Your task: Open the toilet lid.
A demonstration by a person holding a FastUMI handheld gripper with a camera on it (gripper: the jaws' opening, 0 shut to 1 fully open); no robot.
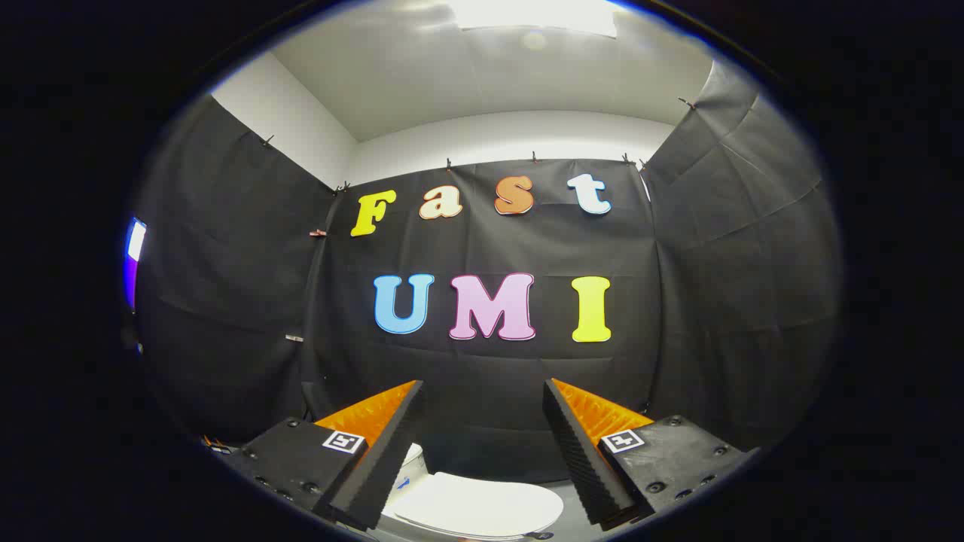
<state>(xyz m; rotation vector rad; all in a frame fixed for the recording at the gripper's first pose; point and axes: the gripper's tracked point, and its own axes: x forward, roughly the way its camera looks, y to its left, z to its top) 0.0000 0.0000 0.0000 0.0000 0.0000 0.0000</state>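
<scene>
The gripper (482, 444) is held up in the air, its two fingers (384, 459) spread wide apart with nothing between them and nothing touching either one. Each finger shows a ridged inner face, and a small square marker tag (344, 441) sits on the left finger's mount, with a matching tag (623, 440) on the right mount.

The toilet lid (482, 506) lies low between the fingers, below and a little ahead of them. It is white, oval and smooth, and it rests flat and closed on the toilet. The fingers hang above it, apart from it; no contact with the lid can be seen. Just to the left of the lid, partly hidden behind the left finger, a white rounded part of the toilet (409, 467) shows; what part it is cannot be told from here.

Beyond the fingers stands the booth wall (489, 369) of black cloth, creased and clipped up along its top edge with small clips (447, 162). More black cloth covers the side walls to the left and right. Above the cloth runs a white wall band (512, 135) and a white ceiling with a bright light panel (535, 13). At the far left, by the edge of the cloth, a small glowing patch (135, 245) shows, too small to make out
</scene>
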